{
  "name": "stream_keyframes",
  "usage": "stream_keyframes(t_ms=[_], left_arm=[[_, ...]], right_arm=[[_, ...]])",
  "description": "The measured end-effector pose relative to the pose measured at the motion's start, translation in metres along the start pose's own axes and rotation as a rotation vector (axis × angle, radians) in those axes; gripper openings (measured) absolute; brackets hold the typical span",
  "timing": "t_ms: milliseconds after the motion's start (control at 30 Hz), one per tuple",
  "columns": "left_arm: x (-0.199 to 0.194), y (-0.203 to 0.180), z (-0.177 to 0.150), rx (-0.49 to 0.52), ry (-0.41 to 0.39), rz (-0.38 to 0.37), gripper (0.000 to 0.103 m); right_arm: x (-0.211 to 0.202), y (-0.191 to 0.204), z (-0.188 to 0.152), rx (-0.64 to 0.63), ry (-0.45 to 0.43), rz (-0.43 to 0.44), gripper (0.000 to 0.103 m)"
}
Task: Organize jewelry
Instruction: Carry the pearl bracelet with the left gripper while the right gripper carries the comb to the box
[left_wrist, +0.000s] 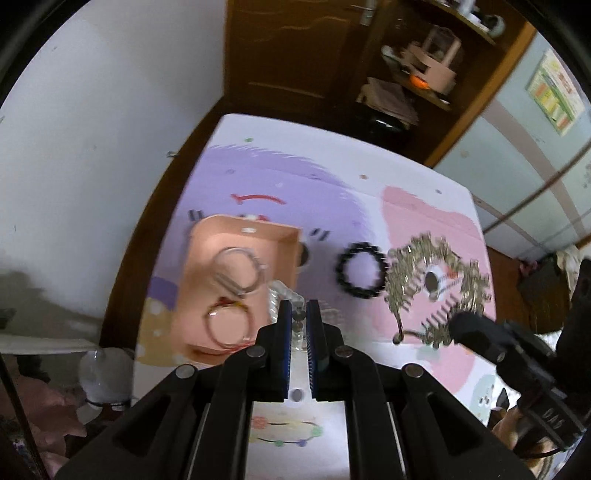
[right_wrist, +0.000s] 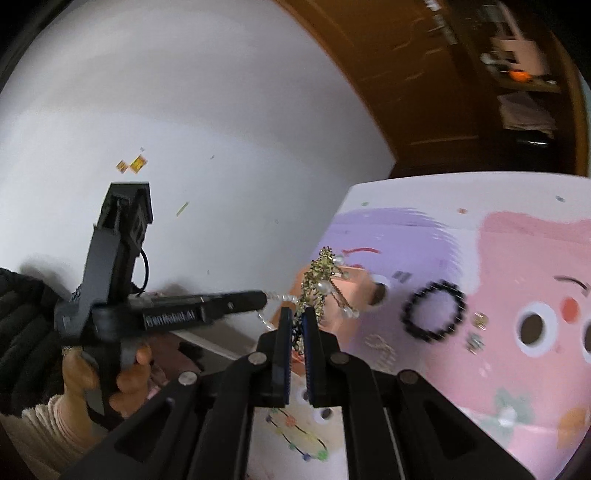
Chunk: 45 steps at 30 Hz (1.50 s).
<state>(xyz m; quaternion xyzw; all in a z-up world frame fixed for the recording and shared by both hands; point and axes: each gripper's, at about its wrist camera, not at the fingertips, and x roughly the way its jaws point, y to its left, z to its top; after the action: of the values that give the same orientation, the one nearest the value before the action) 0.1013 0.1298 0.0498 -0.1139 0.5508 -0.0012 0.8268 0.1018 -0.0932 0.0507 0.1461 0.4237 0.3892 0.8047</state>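
Observation:
My left gripper is shut on a strand of clear beads, held above the mat. Below it sits a peach box holding silver bangles and a gold bangle with red. A black bead bracelet lies on the mat right of the box. My right gripper is shut on a gold chain necklace with pearls, lifted in the air. In the right wrist view the left gripper comes in from the left with the clear beads close to the necklace; whether they tangle I cannot tell.
The table wears a cartoon mat in purple and pink. Small gold pieces lie near the black bracelet. A white wall runs close on the left, with a wooden door and shelves behind. A hand holds the left gripper.

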Motion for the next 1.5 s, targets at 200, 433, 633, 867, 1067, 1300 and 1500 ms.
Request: stream_keyframes(t_ms=[200, 433, 633, 867, 1067, 1300, 1500], left_arm=[[0.025, 0.035, -0.007, -0.057, 0.033, 0.009, 0.005], [0.056, 0.062, -0.022, -0.111, 0.078, 0.012, 0.005], [0.075, 0.072, -0.032, -0.13, 0.105, 0.017, 0.005], [0.088, 0.066, -0.033, -0.133, 0.104, -0.005, 0.005], [0.092, 0.061, -0.03, -0.154, 0.078, 0.002, 0.009], [0.09, 0.066, -0.027, -0.185, 0.06, -0.007, 0.016], [0.081, 0.067, -0.028, -0.188, 0.034, 0.007, 0.017]], right_arm=[[0.067, 0.019, 0.021, -0.035, 0.106, 0.037, 0.005], [0.132, 0.019, 0.017, -0.021, 0.224, 0.065, 0.006], [0.168, 0.006, 0.006, 0.034, 0.295, 0.064, 0.006], [0.179, -0.008, 0.0, -0.004, 0.324, -0.093, 0.009], [0.173, -0.024, 0.007, 0.051, 0.318, -0.125, 0.011], [0.161, -0.032, 0.015, 0.102, 0.275, -0.125, 0.021], [0.158, -0.033, 0.017, 0.101, 0.262, -0.129, 0.022]])
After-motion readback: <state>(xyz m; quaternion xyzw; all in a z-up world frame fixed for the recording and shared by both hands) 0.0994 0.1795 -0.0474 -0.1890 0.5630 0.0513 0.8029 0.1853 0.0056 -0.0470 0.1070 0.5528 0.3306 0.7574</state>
